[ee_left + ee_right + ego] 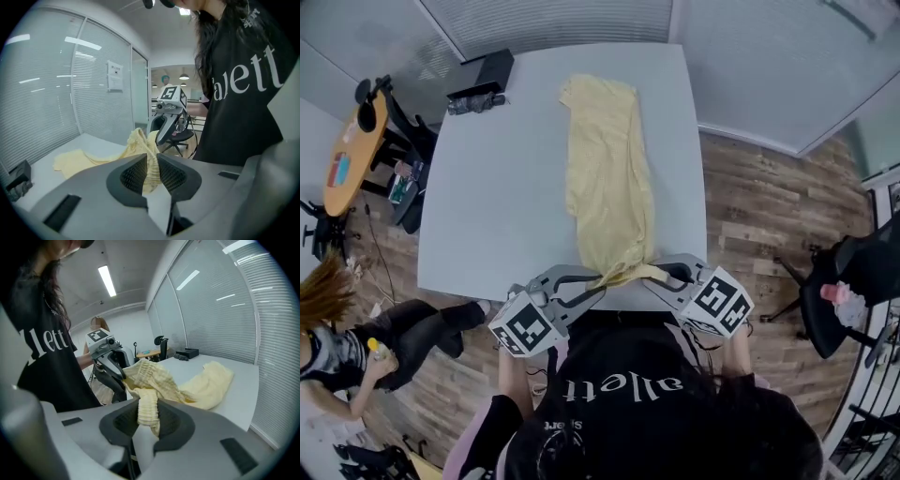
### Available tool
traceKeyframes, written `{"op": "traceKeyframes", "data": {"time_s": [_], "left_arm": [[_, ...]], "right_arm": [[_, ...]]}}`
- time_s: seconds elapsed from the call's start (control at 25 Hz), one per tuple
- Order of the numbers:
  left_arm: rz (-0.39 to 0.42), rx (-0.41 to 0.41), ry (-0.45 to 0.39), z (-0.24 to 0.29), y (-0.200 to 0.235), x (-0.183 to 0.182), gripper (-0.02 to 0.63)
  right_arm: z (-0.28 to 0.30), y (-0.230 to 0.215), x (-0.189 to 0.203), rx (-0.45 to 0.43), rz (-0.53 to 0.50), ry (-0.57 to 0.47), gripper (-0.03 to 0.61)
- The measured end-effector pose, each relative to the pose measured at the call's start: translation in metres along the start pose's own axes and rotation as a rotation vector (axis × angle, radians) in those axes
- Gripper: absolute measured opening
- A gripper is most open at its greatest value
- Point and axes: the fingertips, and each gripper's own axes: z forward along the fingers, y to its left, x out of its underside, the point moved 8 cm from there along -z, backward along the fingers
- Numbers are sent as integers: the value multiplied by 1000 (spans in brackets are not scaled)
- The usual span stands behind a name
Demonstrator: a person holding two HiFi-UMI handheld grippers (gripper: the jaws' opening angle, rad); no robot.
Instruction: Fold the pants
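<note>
Pale yellow pants [606, 178] lie lengthwise down the white table [497, 197], folded in half along their length. Their near end is lifted off the table's front edge. My left gripper [598, 281] is shut on the ribbed waistband [151, 164] at one corner. My right gripper [664, 274] is shut on the waistband [147, 408] at the other corner. The two grippers face each other closely, with the bunched cloth [150, 373] hanging between them. In the left gripper view the right gripper [166, 123] shows just beyond the cloth.
A black box [484, 71] and a small dark object [473, 103] sit at the table's far left corner. A seated person [342, 337] is on the floor at left. Office chairs [853, 281] stand at right. Glass walls with blinds [553, 19] border the far side.
</note>
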Motion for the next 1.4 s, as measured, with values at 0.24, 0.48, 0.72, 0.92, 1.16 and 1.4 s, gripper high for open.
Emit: {"op": "traceKeyframes", "data": {"time_s": [0.24,0.48,0.72,0.92,1.16,1.4], "left_arm": [[93,39,-30,-25,12,-19,78],[162,-2,-1,-27,52,-20,78],[272,-72,33,-21,114,-40,77],[329,-130,65,-9,179,-52,70],[312,-225,155,28,269,-37,63],[282,-356,288,85,322,21,63]], "right_arm": [[-8,9,-21,-3,-15,-43,78],[3,-18,-48,51,-53,-62,78],[13,-66,-84,118,-90,-98,77],[31,-121,-118,183,-116,-111,77],[72,-203,-139,289,-102,-66,77],[129,-263,-116,413,-55,14,78]]}}
